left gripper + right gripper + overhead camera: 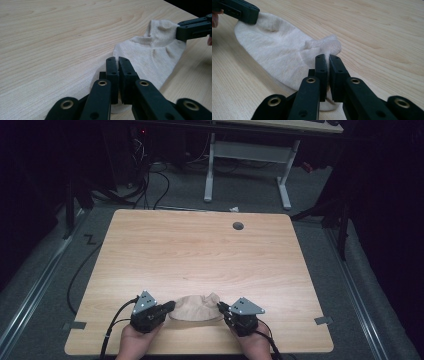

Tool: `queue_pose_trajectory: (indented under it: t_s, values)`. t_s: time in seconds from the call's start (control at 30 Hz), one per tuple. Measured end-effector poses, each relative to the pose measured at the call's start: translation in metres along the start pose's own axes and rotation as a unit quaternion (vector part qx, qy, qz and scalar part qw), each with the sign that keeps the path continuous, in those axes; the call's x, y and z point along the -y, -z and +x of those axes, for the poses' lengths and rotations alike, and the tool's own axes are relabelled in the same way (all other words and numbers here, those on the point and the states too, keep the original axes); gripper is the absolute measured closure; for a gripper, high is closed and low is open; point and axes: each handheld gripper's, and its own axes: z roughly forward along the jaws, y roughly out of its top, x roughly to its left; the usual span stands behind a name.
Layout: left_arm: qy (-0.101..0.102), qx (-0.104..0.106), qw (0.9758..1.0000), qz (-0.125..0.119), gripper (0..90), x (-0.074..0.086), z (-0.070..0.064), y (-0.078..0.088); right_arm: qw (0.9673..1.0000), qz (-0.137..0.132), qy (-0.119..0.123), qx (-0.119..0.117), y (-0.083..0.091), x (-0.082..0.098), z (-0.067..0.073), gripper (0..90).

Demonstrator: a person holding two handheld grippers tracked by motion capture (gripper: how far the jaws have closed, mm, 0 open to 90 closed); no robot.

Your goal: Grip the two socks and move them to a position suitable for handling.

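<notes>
A beige sock (pixel 195 309) lies flat near the bottom centre of the high view, close to the near edge of the wooden counter (pixel 200 250), stretched between the two grippers. It looks light, soft and limp, a thin knit that would sag and fold wherever it is not supported, so holding it at both ends, as now, seems the sensible way to keep it spread. The fabric should give a fair grip and is in no danger of breaking, though a pinch on a thin edge could slip free if pulled hard.

The left gripper (pixel 117 62) has its jaws pressed together on one end of the sock, at the lower middle of its own view. The right gripper (pixel 328 60) is likewise clamped on the opposite end, just below the ribbed cuff (pixel 323 43) that bunches up above its jaws.

The sock is a low ankle kind, pale cream, with a fine ribbed weave, a few soft creases, and a rounded outline.
</notes>
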Motion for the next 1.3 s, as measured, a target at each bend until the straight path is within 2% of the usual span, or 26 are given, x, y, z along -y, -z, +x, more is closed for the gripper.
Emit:
queue_pose_trajectory:
  t_s: [0.3, 0.4, 0.63, 0.9, 1.1, 1.23, 1.3]
  values:
    - [-0.002, -0.002, 0.9999, 0.01, 87.3, 0.003, -0.002, -0.005, 1.0, 0.002, 0.0, 0.004, 0.0, 0.004, -0.002, 86.4]
    - [0.0, -0.01, 0.9998, 0.017, 87.3, 0.004, 0.0, -0.007, 1.0, 0.002, 0.002, 0.004, 0.0, 0.005, -0.002, 86.4]
    - [-0.007, -0.02, 0.9991, 0.037, 87.3, 0.008, -0.002, -0.013, 0.9998, 0.019, -0.006, 0.001, -0.007, 0.012, -0.004, 86.4]
    - [-0.008, -0.025, 0.999, 0.037, 87.2, 0.005, -0.001, -0.013, 0.9995, 0.03, -0.009, 0.003, -0.01, 0.017, -0.007, 86.3]
    - [-0.011, -0.029, 0.998, 0.055, 87.1, 0.007, -0.002, -0.016, 0.9992, 0.038, -0.012, 0.004, -0.01, 0.019, -0.008, 86.1]
    - [-0.018, -0.042, 0.9969, 0.065, 86.8, 0.009, -0.003, -0.018, 0.9991, 0.041, -0.01, 0.004, -0.011, 0.02, -0.007, 85.3]
    - [-0.016, -0.044, 0.9964, 0.071, 86.0, 0.01, -0.001, -0.019, 0.9988, 0.048, -0.011, 0.007, -0.013, 0.02, -0.007, 83.4]
